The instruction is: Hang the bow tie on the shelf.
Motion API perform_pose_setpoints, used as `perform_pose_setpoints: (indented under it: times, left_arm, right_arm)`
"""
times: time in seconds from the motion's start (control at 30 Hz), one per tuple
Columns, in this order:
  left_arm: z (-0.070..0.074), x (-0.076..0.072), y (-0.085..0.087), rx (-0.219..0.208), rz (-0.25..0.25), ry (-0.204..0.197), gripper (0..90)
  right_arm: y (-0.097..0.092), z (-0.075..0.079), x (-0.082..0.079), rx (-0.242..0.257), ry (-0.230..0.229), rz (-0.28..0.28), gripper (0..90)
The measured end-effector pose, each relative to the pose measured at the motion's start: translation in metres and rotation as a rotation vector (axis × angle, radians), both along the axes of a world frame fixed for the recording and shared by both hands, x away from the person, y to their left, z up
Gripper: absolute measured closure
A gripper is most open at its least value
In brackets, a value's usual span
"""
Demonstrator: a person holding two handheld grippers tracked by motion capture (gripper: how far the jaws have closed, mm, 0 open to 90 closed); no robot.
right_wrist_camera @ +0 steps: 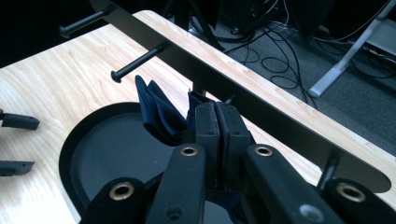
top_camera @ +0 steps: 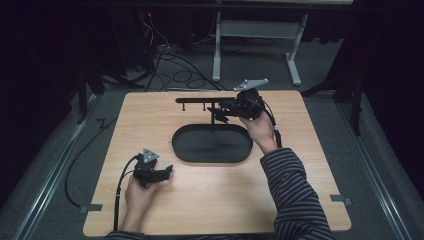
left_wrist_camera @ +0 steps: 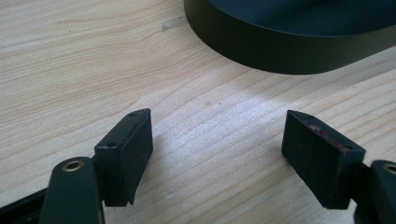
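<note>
Striped sleeve (top_camera: 295,195) and forearm come in at the bottom right of the high view, over a pale wooden table (top_camera: 215,200). Dark carpet, cables and a white frame lie beyond its far edge. On the table stands a black oval tray (top_camera: 212,144) with a post bearing a flat bar with pegs (right_wrist_camera: 135,63).

Right gripper (right_wrist_camera: 217,121), jaws pressed together on a dark blue cloth (right_wrist_camera: 156,112), hangs over the tray just beside the bar; the cloth's lower part is hidden behind the jaws.

Left gripper (left_wrist_camera: 217,154) rests near the table's left front, jaws wide apart over bare wood, the tray's wall close ahead. Open wood lies all around it.
</note>
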State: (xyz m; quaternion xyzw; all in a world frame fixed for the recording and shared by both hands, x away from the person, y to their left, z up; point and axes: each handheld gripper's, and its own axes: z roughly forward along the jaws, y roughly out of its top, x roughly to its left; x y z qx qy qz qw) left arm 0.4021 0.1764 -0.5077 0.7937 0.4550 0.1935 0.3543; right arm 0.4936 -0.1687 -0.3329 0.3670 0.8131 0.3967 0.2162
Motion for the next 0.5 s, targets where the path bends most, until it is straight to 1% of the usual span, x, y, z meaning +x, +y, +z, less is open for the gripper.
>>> perform_pose_setpoints:
  times: [0.23, 0.37, 0.43, 0.5]
  left_arm:
    - [0.0001, 0.0000, 0.0000, 0.002, 0.000, 0.001, 25.3]
    - [0.0001, 0.0000, 0.0001, 0.001, 0.000, 0.001, 25.3]
    - [0.0001, 0.0000, 0.0001, 0.002, -0.001, 0.001, 25.3]
    - [0.0001, 0.0000, 0.0001, 0.002, -0.001, 0.001, 25.3]
  right_arm:
    - [0.0020, 0.0006, 0.0033, 0.002, -0.007, -0.016, 89.8]
    - [0.0031, -0.0001, 0.0053, 0.006, -0.008, -0.029, 86.3]
    - [0.0039, -0.0004, 0.0050, 0.002, -0.010, -0.031, 82.4]
    - [0.0045, -0.0001, 0.0042, 0.005, -0.013, -0.033, 82.2]
